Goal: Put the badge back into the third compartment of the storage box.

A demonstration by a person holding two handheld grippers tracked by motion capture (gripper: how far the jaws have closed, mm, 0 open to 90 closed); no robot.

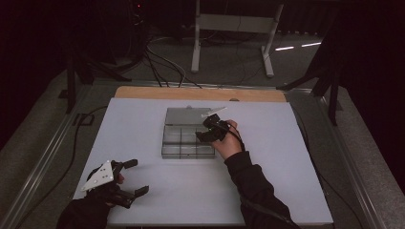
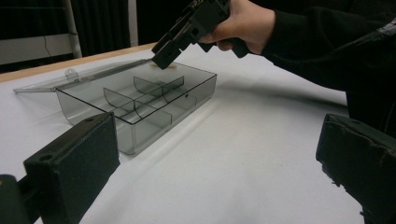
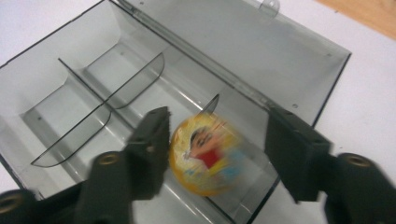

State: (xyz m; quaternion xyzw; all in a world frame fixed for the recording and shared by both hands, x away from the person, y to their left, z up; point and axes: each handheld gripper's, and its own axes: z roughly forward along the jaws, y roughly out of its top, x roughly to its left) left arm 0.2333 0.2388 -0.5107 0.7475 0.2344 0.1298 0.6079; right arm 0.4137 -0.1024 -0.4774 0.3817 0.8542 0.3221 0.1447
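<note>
My right gripper [image 3: 215, 154] hangs over the open box [image 3: 299, 60], jaws parted around a blurred ball [image 3: 208, 154]. My left gripper [image 1: 125, 179] rests wide open on the near-left surface [image 1: 267, 191].

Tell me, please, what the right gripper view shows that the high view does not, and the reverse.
Right gripper view: a yellow ball with a cartoon figure, blurred, between the jaws of the right tool over the clear box; a gap shows on one side. High view: the left tool, open, near the front-left corner of the white table, and floor cables beyond. Shared: the box with its lid open, and its compartments.
</note>
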